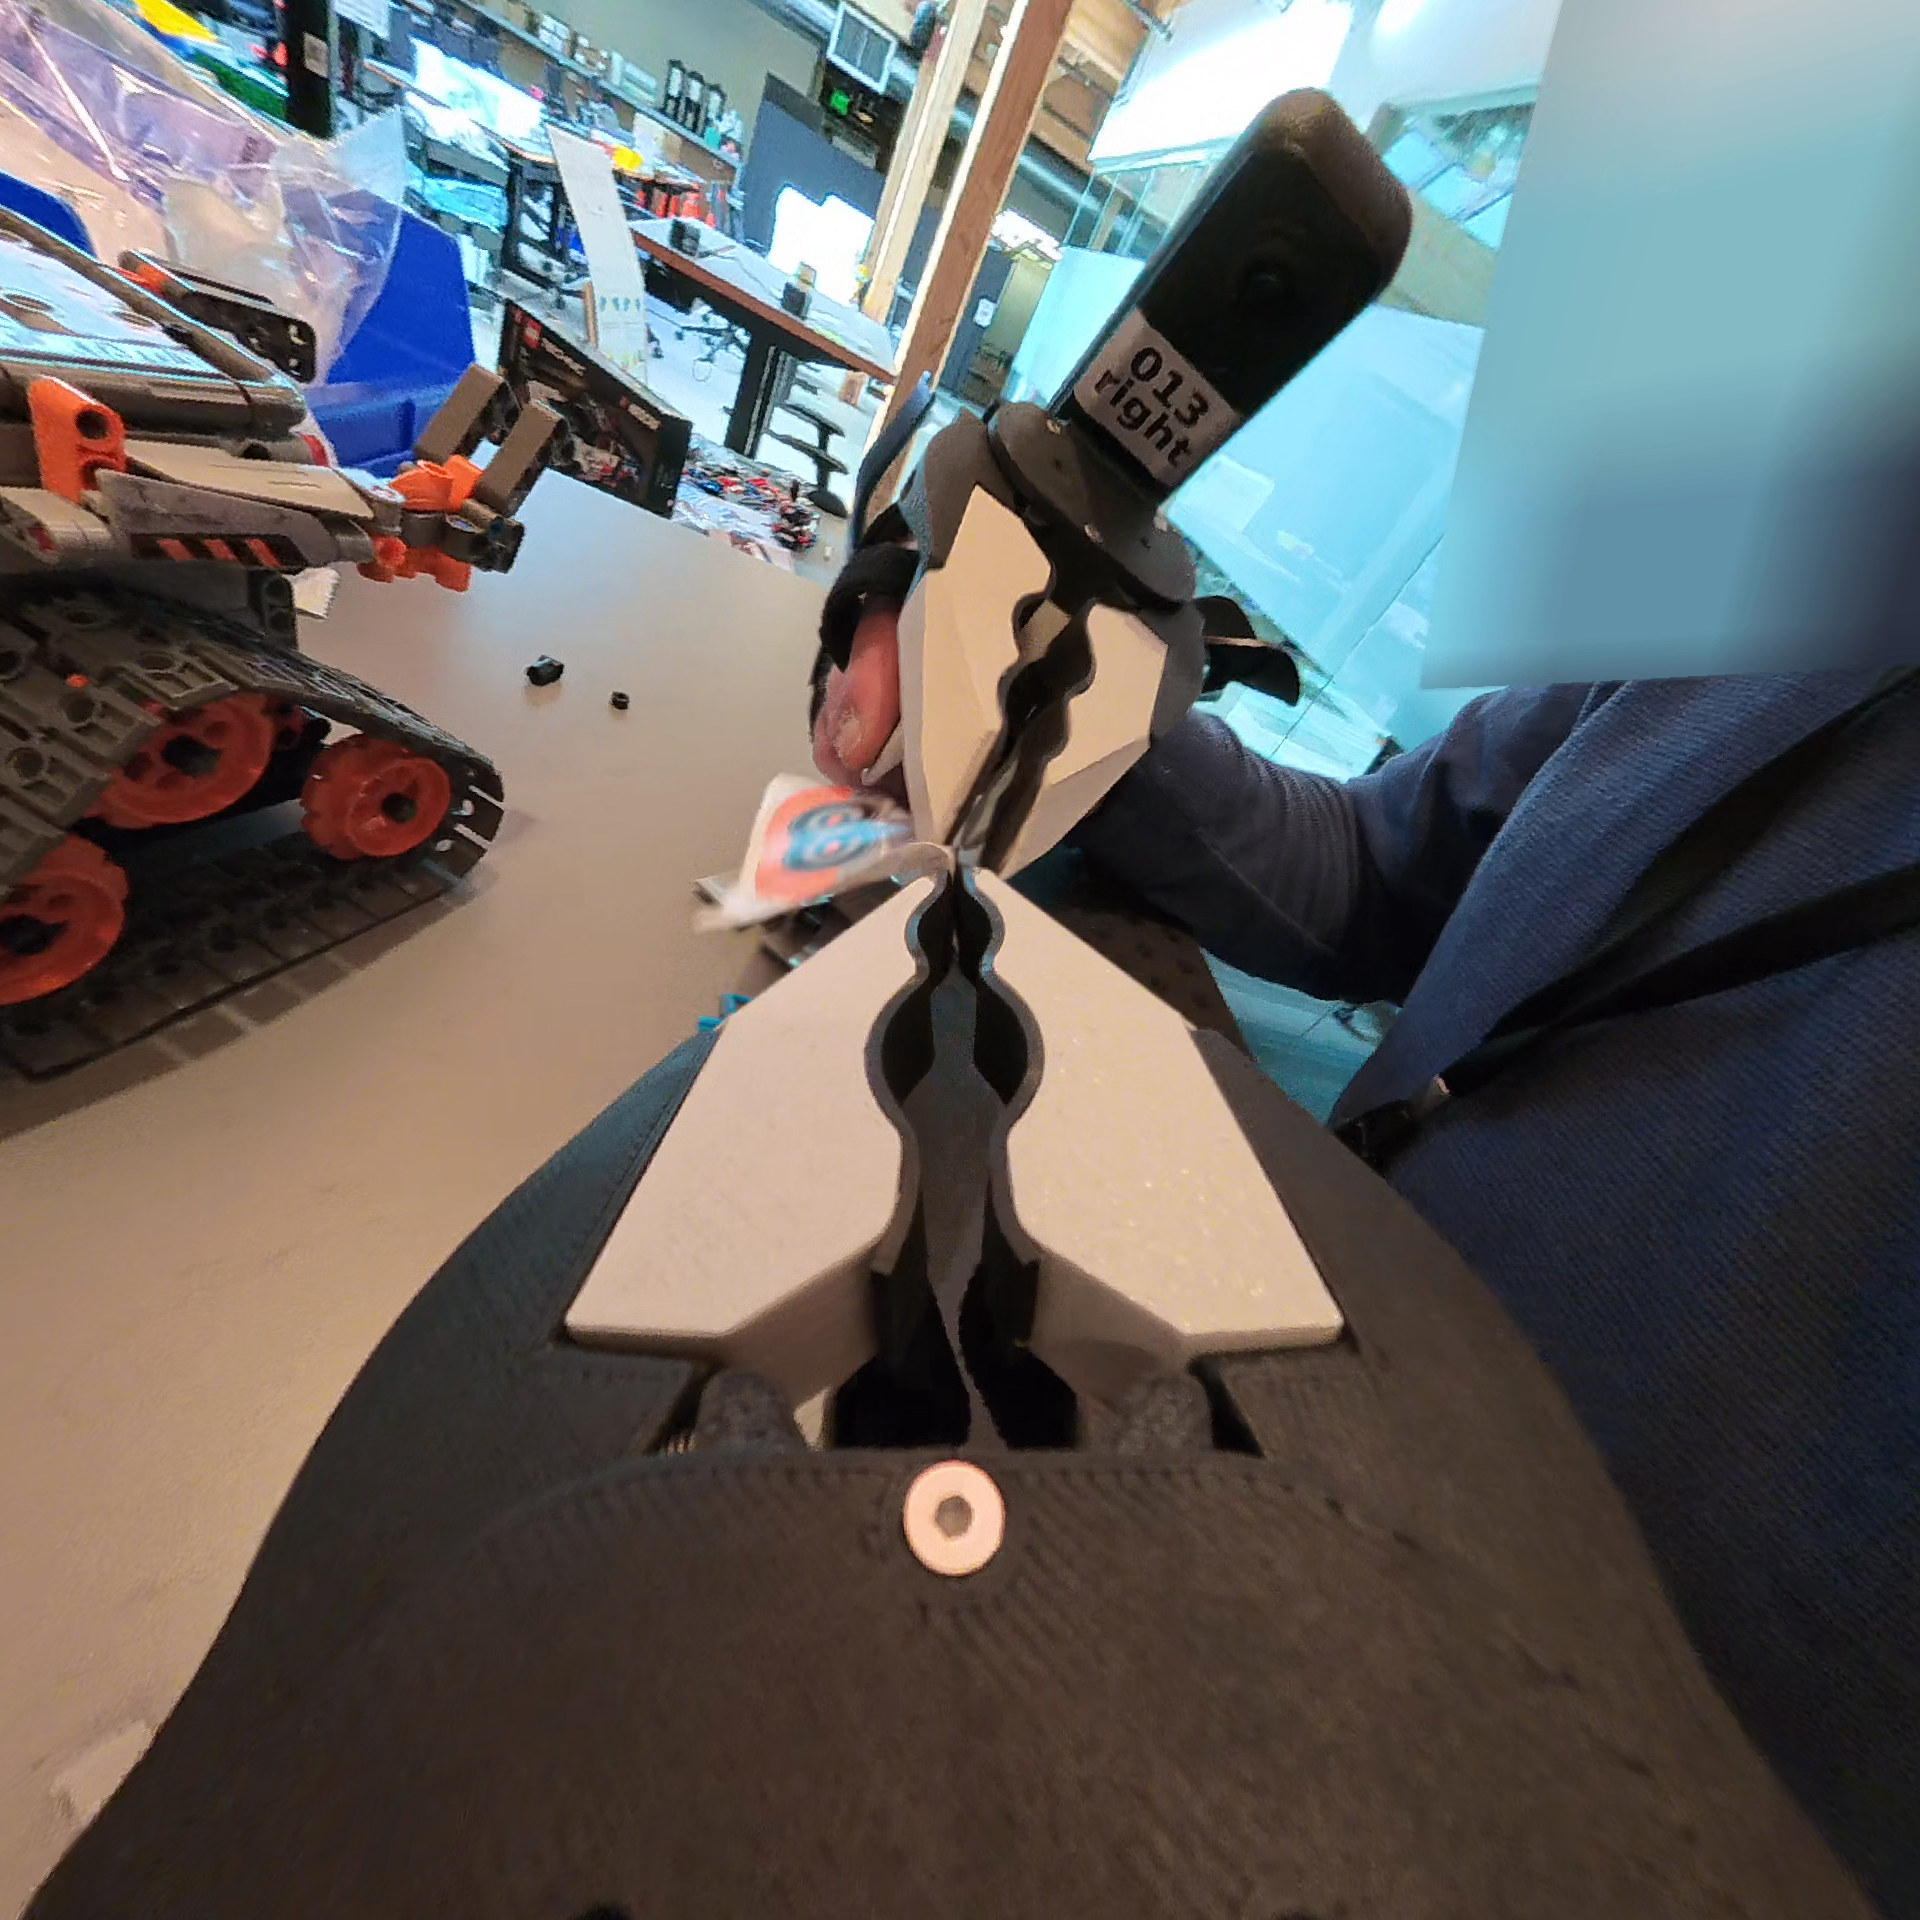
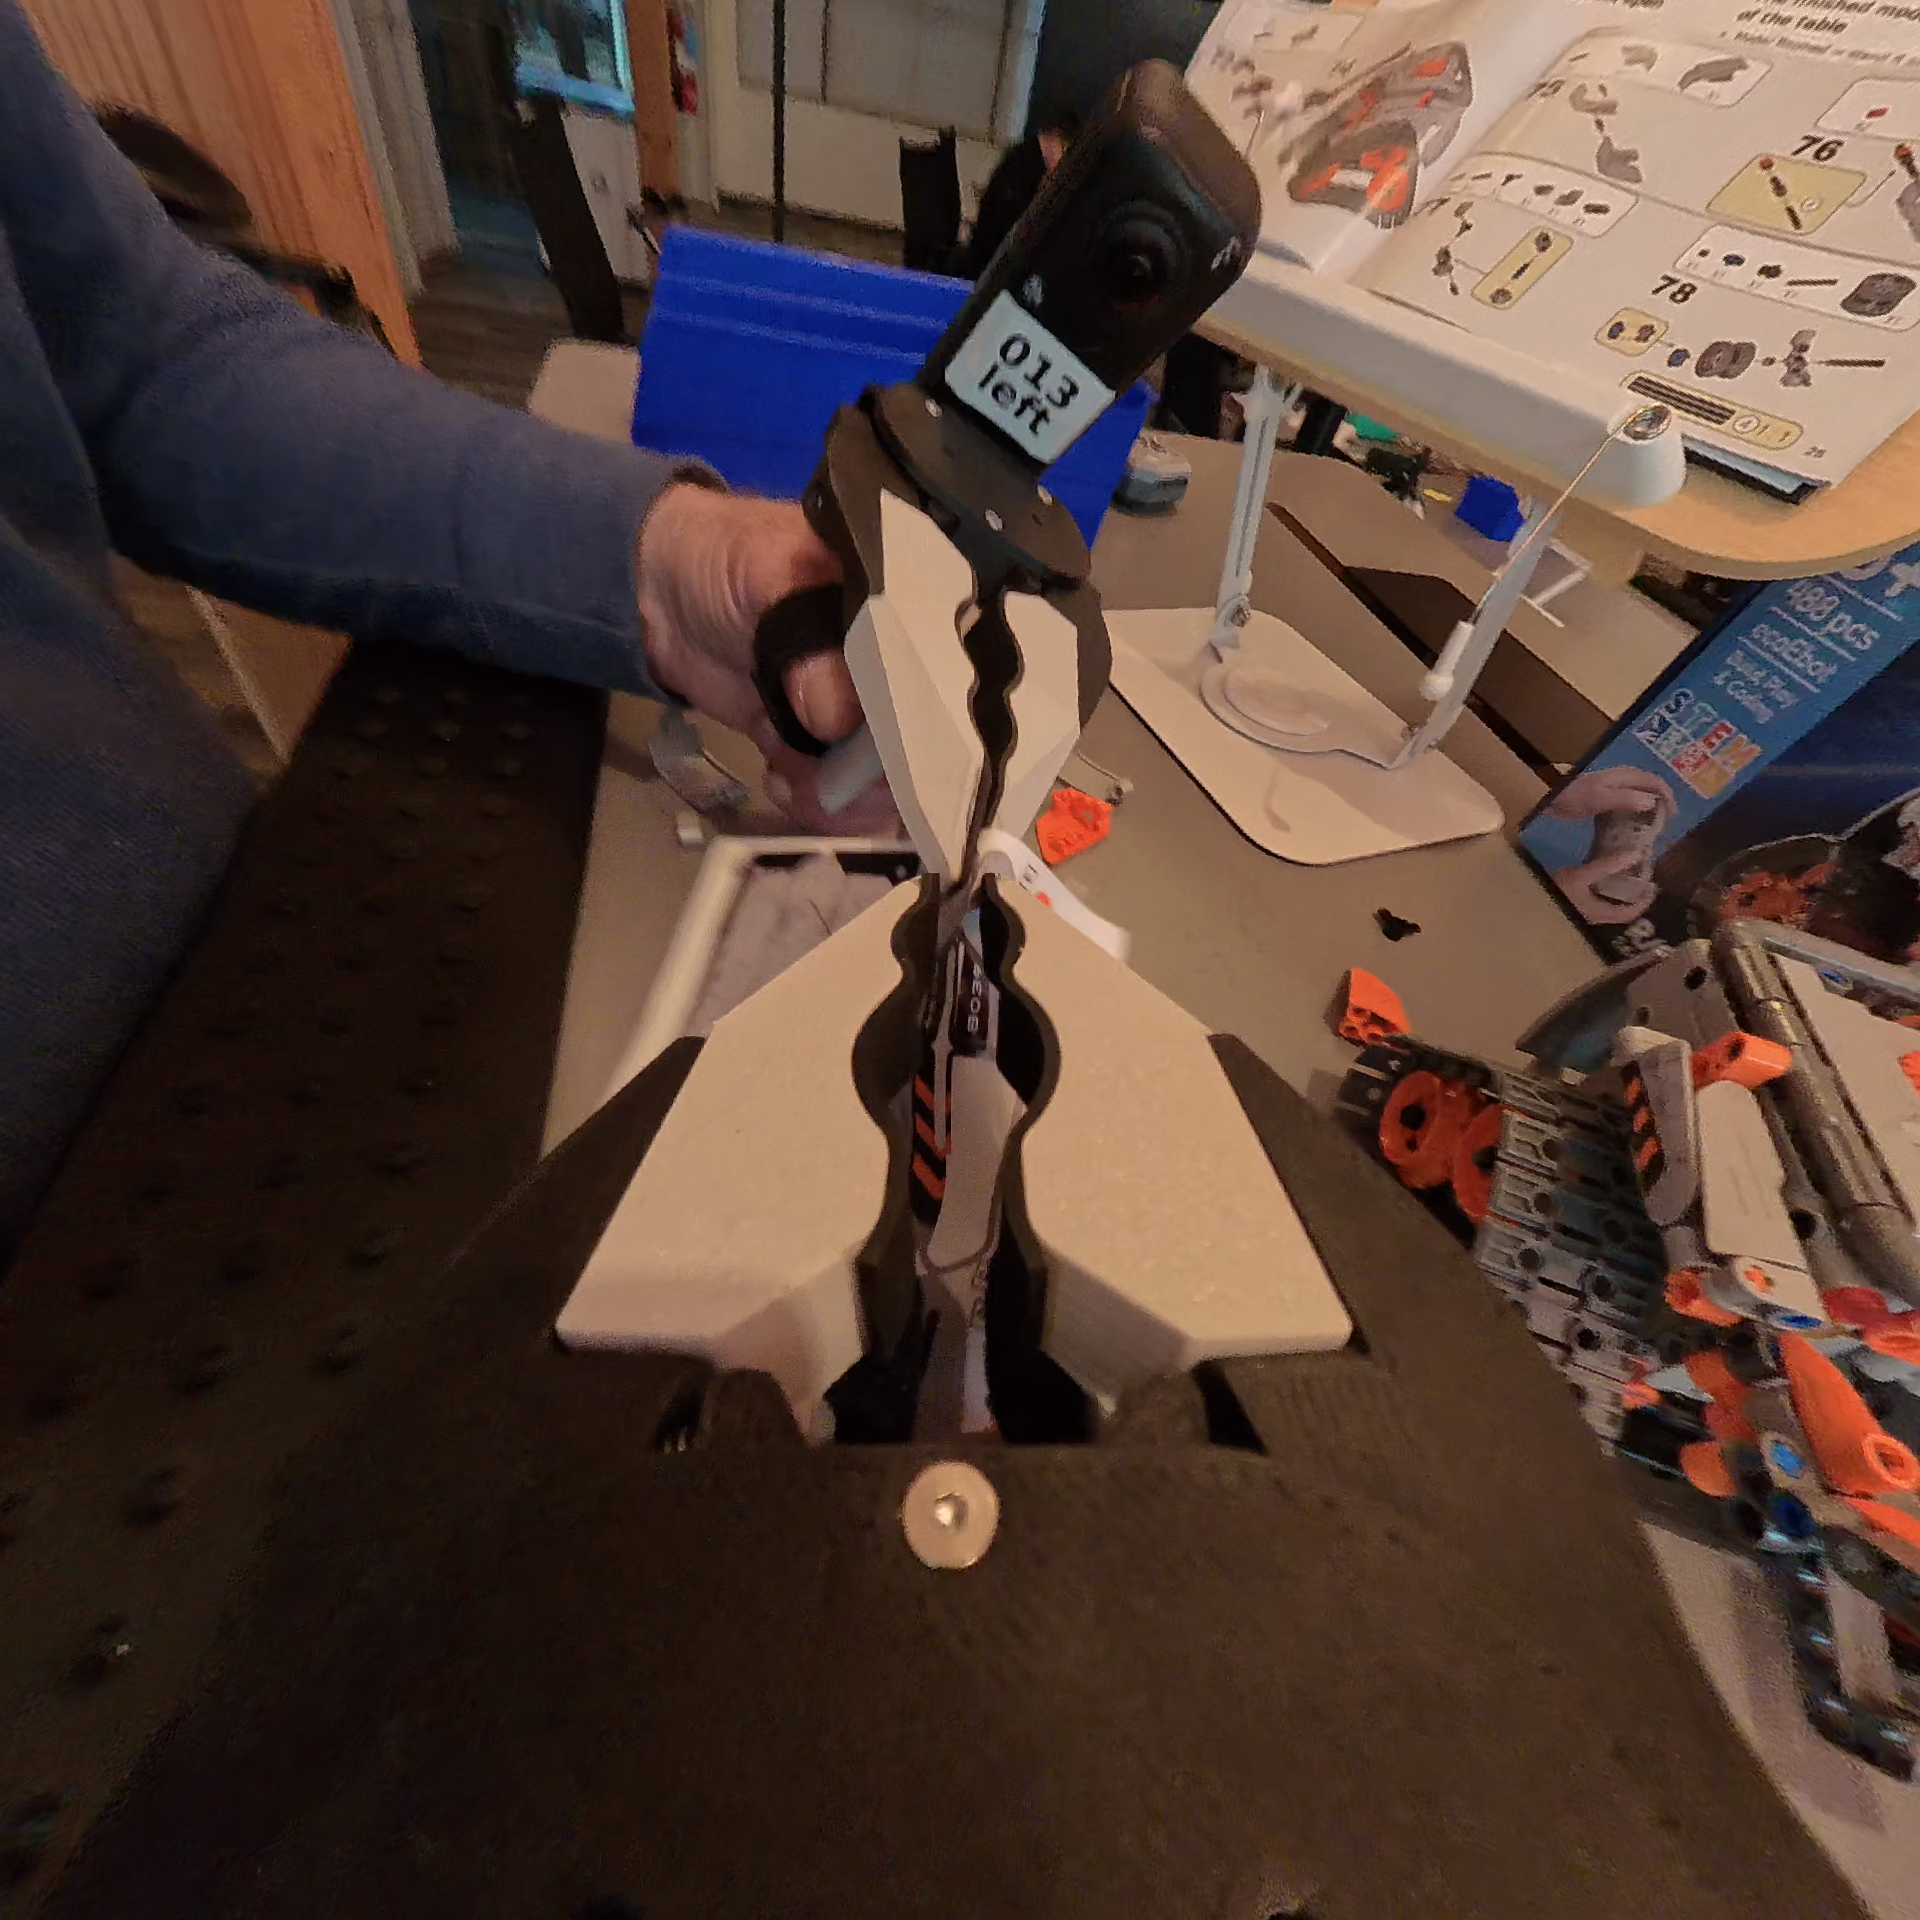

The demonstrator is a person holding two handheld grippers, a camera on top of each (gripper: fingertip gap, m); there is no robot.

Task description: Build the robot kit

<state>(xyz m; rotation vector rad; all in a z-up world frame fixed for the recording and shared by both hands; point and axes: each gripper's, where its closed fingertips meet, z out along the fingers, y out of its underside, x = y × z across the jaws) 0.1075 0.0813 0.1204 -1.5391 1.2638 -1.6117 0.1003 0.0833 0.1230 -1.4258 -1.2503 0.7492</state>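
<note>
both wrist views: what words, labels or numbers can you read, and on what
Writing is not quoted here; it stands on these things:
white label, left wrist view
second white label, right wrist view
open instruction booklet
blue box
black box, too small to read

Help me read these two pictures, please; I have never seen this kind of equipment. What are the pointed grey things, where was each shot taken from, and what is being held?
There is no robot here. A person holds two hand-operated grippers, each carrying its own camera that looks forward along two grey fingers. One picture comes from the left gripper, with the right gripper facing it; the other comes from the right gripper. Both are shut, tip to tip, pinching one thin sticker sheet printed in orange and blue. On the grey table stands a grey and orange tracked toy vehicle built from bricks, with a few loose small black parts near it. An open instruction booklet rests on a stand.
</note>
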